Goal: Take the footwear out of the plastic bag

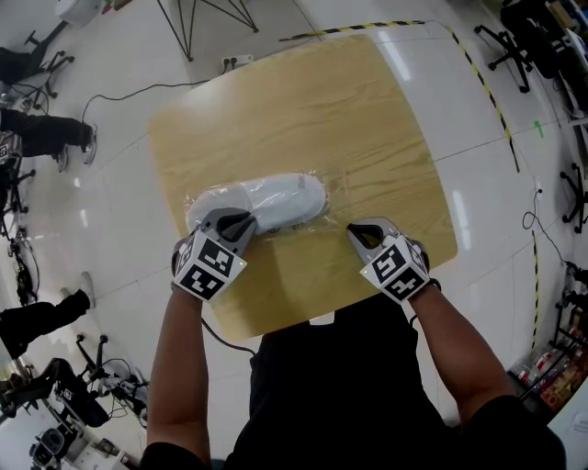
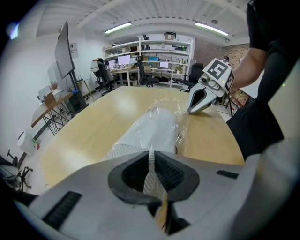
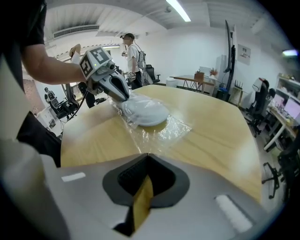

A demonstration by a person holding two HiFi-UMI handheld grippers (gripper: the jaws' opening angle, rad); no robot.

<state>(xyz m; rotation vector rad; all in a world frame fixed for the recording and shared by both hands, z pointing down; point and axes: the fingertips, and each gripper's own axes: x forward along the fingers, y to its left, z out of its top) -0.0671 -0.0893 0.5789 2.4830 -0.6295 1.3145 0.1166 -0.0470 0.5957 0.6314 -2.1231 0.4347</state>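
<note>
A pair of white footwear (image 1: pixel 276 200) lies inside a clear plastic bag (image 1: pixel 336 204) in the middle of a wooden table (image 1: pixel 303 101). My left gripper (image 1: pixel 244 223) is at the bag's left end, and in the left gripper view its jaws (image 2: pixel 150 161) are shut on a ribbed white edge of the footwear (image 2: pixel 150 129) through the plastic. My right gripper (image 1: pixel 353 230) sits at the bag's right end. Its jaws (image 3: pixel 148 157) are shut, with the loose edge of the bag (image 3: pixel 161 131) running into their tips. The footwear (image 3: pixel 145 111) rests flat on the table.
The table's near edge (image 1: pixel 303 323) is just in front of the person's body. On the floor around it are office chairs (image 1: pixel 41 55), a seated person's legs (image 1: pixel 46 133), a tripod's feet (image 1: pixel 207 18), a cable (image 1: pixel 129 92) and yellow-black tape (image 1: pixel 487 87).
</note>
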